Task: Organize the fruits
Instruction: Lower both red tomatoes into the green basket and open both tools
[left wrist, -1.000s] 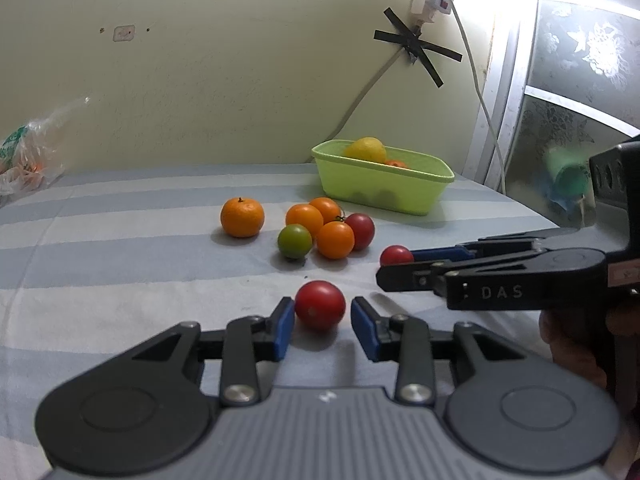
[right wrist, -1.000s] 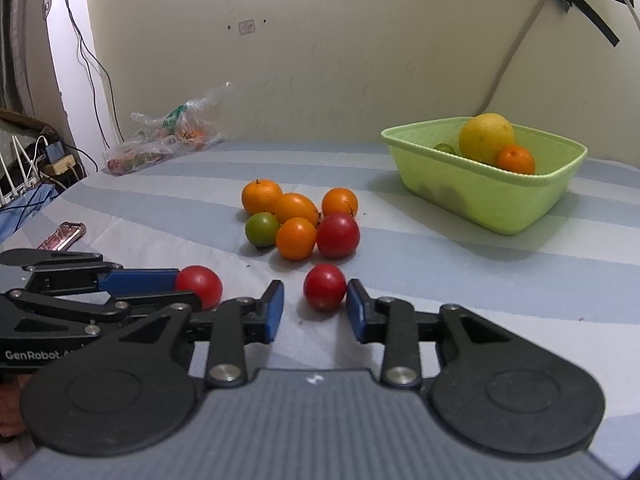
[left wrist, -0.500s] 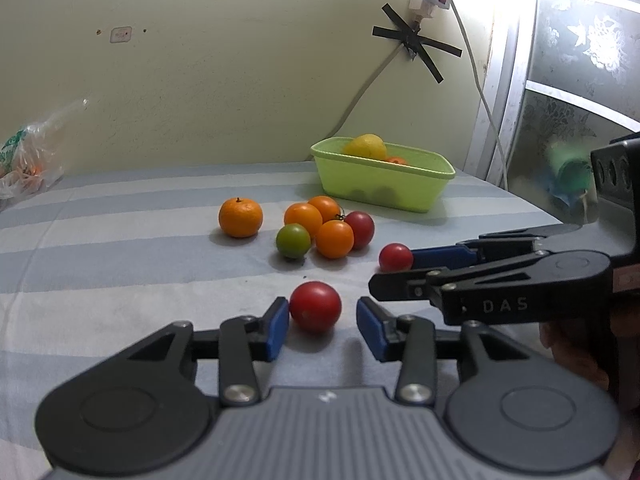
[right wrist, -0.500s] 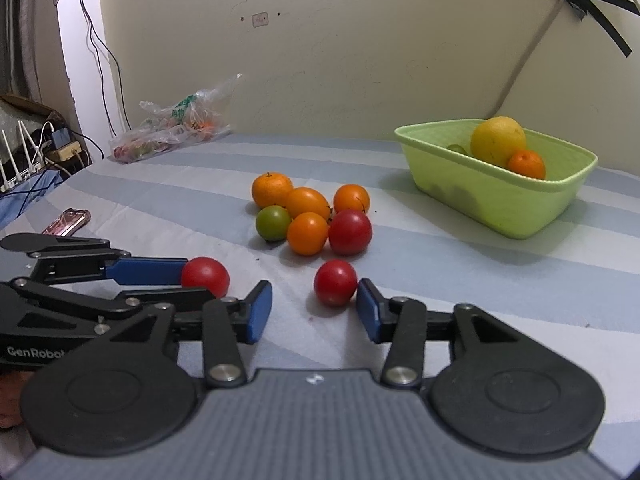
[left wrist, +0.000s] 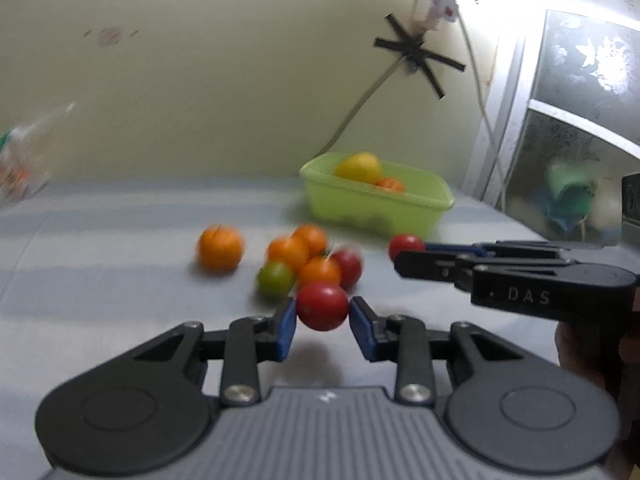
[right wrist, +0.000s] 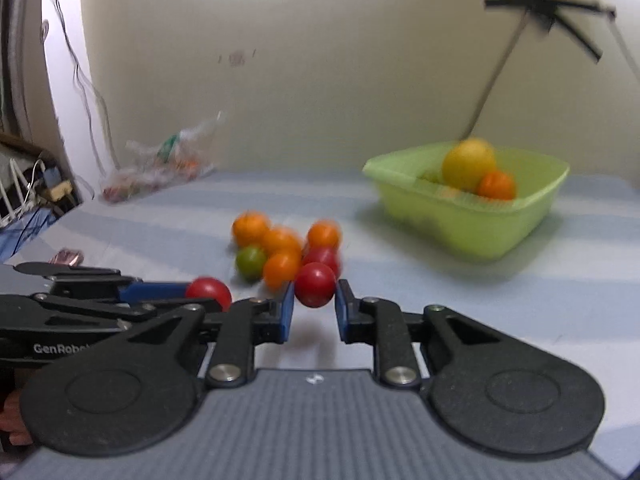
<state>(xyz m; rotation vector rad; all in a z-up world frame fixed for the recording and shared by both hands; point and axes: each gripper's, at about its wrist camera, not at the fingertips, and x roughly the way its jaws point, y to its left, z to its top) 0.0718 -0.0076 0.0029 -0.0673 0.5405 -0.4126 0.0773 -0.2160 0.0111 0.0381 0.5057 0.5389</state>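
My left gripper (left wrist: 322, 314) has its jaws closing, both blue pads against a red tomato (left wrist: 322, 306) held just above the striped cloth, its shadow beneath. My right gripper (right wrist: 315, 300) is shut on a second red tomato (right wrist: 315, 284), also raised off the cloth. Each gripper shows in the other's view: the right gripper (left wrist: 408, 250) at the right, the left gripper (right wrist: 200, 296) at the left. A pile of oranges (left wrist: 294, 250), a green tomato (left wrist: 275, 278) and a red one (left wrist: 349, 266) lies just ahead. The green basket (left wrist: 376, 210) behind holds a yellow fruit (right wrist: 468, 163) and an orange.
A lone orange (left wrist: 220, 249) sits left of the pile. A plastic bag of produce (right wrist: 160, 168) lies at the far left by the wall. A cable taped to the wall (left wrist: 412, 50) runs down behind the basket. A window frame (left wrist: 504, 128) borders the right side.
Both grippers have closed on their red tomatoes and lifted them off the cloth. The left gripper has moved forward toward the fruit pile; both views are now blurred.
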